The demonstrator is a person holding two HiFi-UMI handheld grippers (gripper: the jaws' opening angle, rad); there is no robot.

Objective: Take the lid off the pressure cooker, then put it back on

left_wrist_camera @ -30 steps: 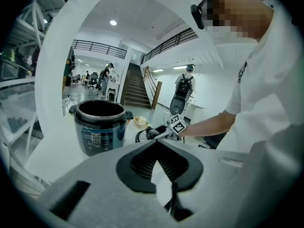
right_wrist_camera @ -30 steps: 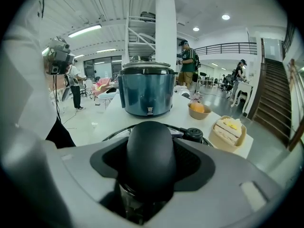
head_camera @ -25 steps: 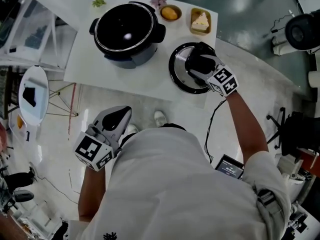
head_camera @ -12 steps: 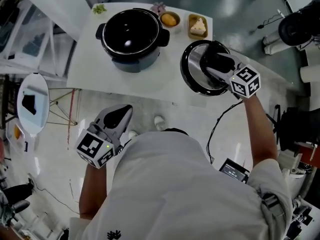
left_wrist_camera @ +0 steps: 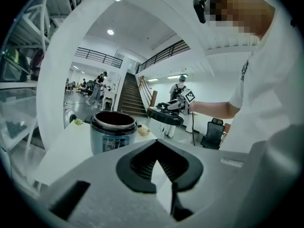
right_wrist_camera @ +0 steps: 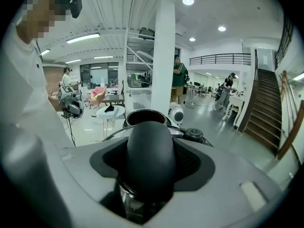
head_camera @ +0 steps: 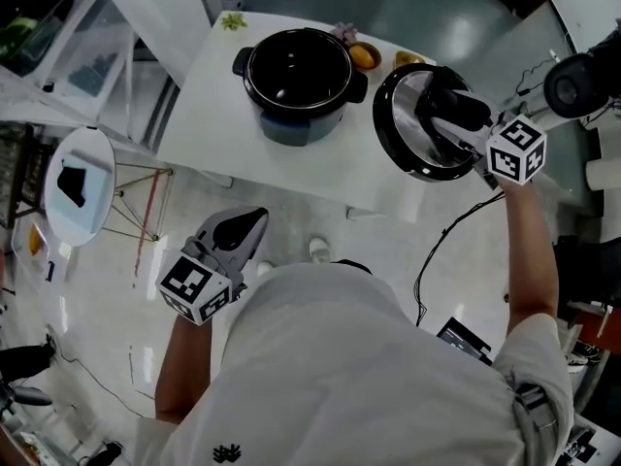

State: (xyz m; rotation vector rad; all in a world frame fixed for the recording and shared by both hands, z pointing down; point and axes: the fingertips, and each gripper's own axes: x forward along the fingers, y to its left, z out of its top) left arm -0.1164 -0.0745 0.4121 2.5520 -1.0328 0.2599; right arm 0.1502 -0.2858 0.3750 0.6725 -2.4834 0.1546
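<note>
Black-rimmed silver lid [head_camera: 415, 132], black cooker [head_camera: 296, 76], white table [head_camera: 221, 105].

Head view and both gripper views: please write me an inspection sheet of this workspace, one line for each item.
Surface: white table, bare in front of the cooker.
Job's things: pressure cooker pot stands open on the table; lid is in the air at its right, tilted.
Clutter: small food dishes and a green sprig behind the pot.
Grippers: right gripper shut on the lid's handle; left gripper shut, empty, away from the table.
Cables: black cable hangs below the right arm.
Surroundings: round side table at the left; people far off.
</note>
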